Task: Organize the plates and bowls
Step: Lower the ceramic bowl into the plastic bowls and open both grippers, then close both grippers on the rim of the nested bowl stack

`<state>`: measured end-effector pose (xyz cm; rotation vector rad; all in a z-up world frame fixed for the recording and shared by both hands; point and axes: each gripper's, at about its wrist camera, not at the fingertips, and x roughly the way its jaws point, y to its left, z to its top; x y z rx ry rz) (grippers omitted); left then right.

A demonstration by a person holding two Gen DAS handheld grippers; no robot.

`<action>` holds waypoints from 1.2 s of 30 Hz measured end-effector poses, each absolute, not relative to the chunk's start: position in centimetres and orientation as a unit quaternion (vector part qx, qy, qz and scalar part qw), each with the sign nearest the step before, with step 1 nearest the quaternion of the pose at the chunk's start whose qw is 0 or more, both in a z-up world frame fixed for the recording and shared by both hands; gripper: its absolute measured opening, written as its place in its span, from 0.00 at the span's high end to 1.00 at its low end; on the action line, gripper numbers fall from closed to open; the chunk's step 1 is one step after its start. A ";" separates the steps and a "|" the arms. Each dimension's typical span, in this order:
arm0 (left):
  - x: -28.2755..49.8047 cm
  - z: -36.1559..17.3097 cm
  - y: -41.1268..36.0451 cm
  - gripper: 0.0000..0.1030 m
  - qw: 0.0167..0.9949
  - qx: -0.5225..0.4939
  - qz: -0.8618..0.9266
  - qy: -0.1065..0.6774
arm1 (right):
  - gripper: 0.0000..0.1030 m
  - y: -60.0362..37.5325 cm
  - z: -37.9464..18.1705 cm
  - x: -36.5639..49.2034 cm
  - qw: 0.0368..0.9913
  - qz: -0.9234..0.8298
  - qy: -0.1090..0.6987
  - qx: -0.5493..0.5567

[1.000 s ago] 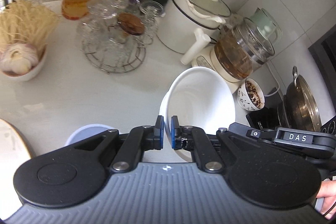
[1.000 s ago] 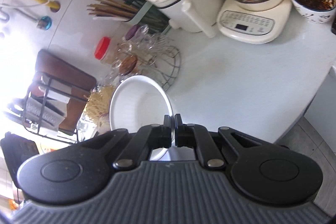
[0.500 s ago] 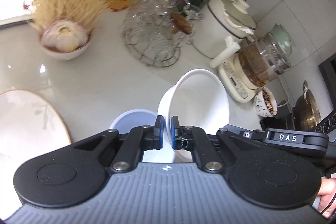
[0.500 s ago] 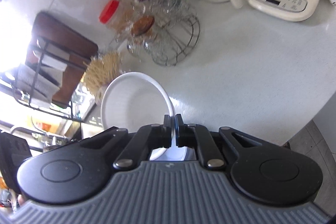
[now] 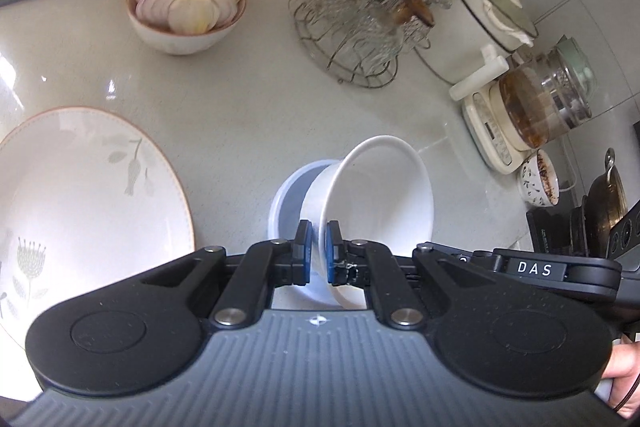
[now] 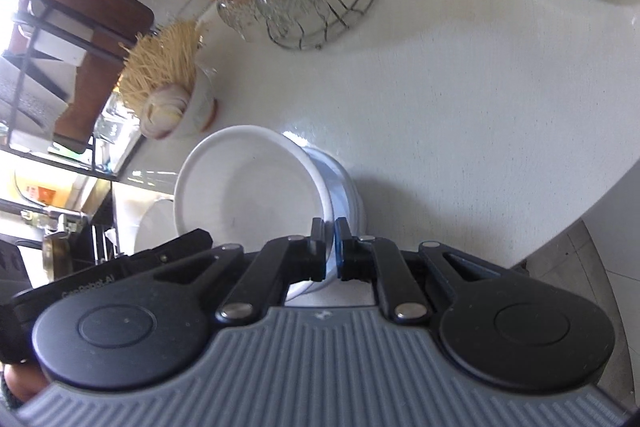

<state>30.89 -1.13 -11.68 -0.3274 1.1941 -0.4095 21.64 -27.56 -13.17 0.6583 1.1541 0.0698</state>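
My left gripper (image 5: 318, 235) is shut on the rim of a white bowl (image 5: 384, 195), and my right gripper (image 6: 330, 231) is shut on the opposite rim of the same white bowl (image 6: 248, 191). The bowl is tilted and sits just over a pale blue bowl (image 5: 290, 195) on the counter; the blue bowl shows beside it in the right wrist view (image 6: 346, 195). A large white plate with a floral print (image 5: 80, 203) lies on the counter to the left.
A bowl of onion and dry noodles (image 5: 186, 7), a wire rack of glasses (image 5: 360, 31), a white pot (image 5: 488, 15), a glass kettle on its base (image 5: 532, 107) and a small patterned bowl (image 5: 538, 183) stand behind. The counter edge (image 6: 568, 223) is at right.
Both grippers have carried the white bowl down and leftward over the counter. It now sits over the pale blue bowl, and the floral plate has come into view.
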 end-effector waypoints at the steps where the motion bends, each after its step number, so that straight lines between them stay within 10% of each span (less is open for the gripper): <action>1: 30.9 -11.8 -1.1 0.92 0.793 -0.153 -0.190 0.558 | 0.92 -27.5 -13.2 21.6 0.786 0.032 0.537 0.306; 9: 31.5 -12.6 -0.7 0.91 0.777 -0.163 -0.196 0.575 | 0.92 -27.3 -13.1 22.1 0.788 0.031 0.538 0.297; 13: 31.5 -13.0 0.2 0.67 0.776 -0.177 -0.182 0.578 | 0.91 -26.9 -12.5 22.3 0.797 0.040 0.533 0.282; 18: 31.6 -13.1 1.0 0.63 0.779 -0.181 -0.169 0.576 | 0.91 -26.9 -12.1 22.7 0.799 0.052 0.534 0.271; 23: 31.7 -13.2 1.1 0.61 0.783 -0.189 -0.159 0.571 | 0.42 -27.4 -12.3 23.0 0.799 0.049 0.533 0.276; 33: 31.7 -13.8 0.3 0.56 0.782 -0.198 -0.151 0.571 | 0.44 -27.4 -16.5 24.9 0.777 0.057 0.563 0.278; 36: 31.7 -14.0 0.0 0.56 0.781 -0.196 -0.152 0.573 | 0.58 -27.2 -17.6 25.1 0.766 0.067 0.571 0.287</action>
